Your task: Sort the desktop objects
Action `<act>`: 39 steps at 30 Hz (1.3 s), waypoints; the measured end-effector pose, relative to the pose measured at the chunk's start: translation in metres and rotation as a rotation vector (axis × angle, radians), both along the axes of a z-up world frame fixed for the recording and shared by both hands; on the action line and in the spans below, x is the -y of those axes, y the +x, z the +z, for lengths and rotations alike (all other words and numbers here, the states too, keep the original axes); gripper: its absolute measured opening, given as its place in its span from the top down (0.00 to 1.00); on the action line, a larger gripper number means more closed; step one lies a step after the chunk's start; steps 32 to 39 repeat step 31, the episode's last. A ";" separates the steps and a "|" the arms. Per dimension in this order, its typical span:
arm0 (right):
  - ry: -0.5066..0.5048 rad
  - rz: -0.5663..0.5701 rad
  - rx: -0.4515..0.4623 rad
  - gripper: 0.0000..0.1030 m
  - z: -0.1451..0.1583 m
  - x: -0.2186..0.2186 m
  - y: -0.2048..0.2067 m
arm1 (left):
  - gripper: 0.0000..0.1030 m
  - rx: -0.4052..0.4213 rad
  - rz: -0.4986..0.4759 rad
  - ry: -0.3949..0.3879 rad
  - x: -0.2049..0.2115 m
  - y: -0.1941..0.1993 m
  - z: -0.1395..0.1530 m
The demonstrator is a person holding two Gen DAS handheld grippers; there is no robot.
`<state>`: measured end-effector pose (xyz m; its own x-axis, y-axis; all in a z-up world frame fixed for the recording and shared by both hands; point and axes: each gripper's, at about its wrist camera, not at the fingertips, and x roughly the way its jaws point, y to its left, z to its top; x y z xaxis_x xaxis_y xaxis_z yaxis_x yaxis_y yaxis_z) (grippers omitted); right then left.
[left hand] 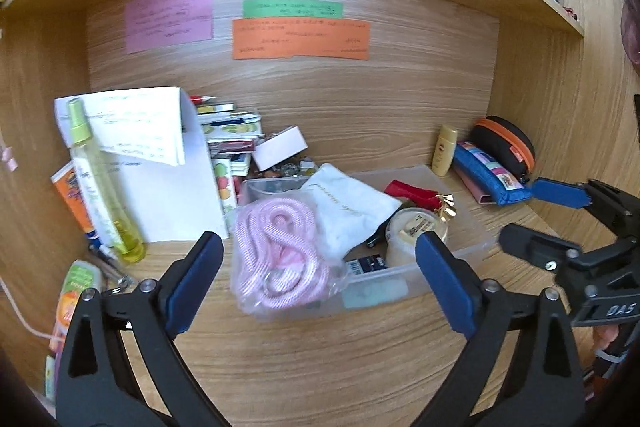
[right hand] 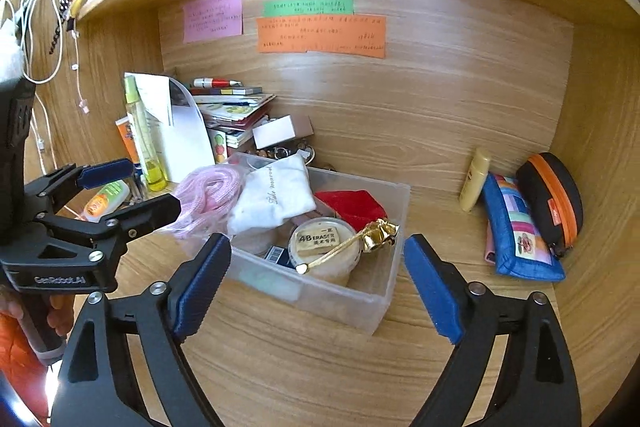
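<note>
A clear plastic bin (left hand: 474,223) (right hand: 352,307) stands in the middle of the wooden desk. It holds a bagged pink cord (left hand: 276,247) (right hand: 208,195) that hangs over its left end, a white cloth pouch (left hand: 348,211) (right hand: 276,199), a red pouch (left hand: 412,193) (right hand: 352,207), a round eraser tub (left hand: 404,235) (right hand: 320,247) and a gold trinket (right hand: 380,233). My left gripper (left hand: 320,251) (right hand: 136,191) stands open in front of the bin's left half, with nothing gripped. My right gripper (right hand: 318,251) (left hand: 536,215) is open too, just short of the bin's right half, clear of its wall.
At the back left stand a yellow spray bottle (left hand: 100,187), loose papers (left hand: 160,163), stacked books (right hand: 236,107) and a white box (left hand: 280,147). At the back right are a yellow tube (right hand: 474,179), a blue pencil case (right hand: 516,235) and a black-orange case (right hand: 556,199). A shelf overhangs.
</note>
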<state>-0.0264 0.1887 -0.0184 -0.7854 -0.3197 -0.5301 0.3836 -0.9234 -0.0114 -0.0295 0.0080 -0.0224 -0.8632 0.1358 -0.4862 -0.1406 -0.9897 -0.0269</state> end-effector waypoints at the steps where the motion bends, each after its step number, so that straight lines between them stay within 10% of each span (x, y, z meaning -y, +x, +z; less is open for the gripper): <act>1: -0.004 -0.004 -0.004 0.15 0.001 -0.002 0.004 | 0.05 -0.004 0.013 -0.005 0.000 0.005 0.000; 39: -0.066 -0.037 -0.029 0.05 -0.003 -0.025 0.054 | 0.01 -0.046 0.078 0.014 -0.014 0.050 -0.005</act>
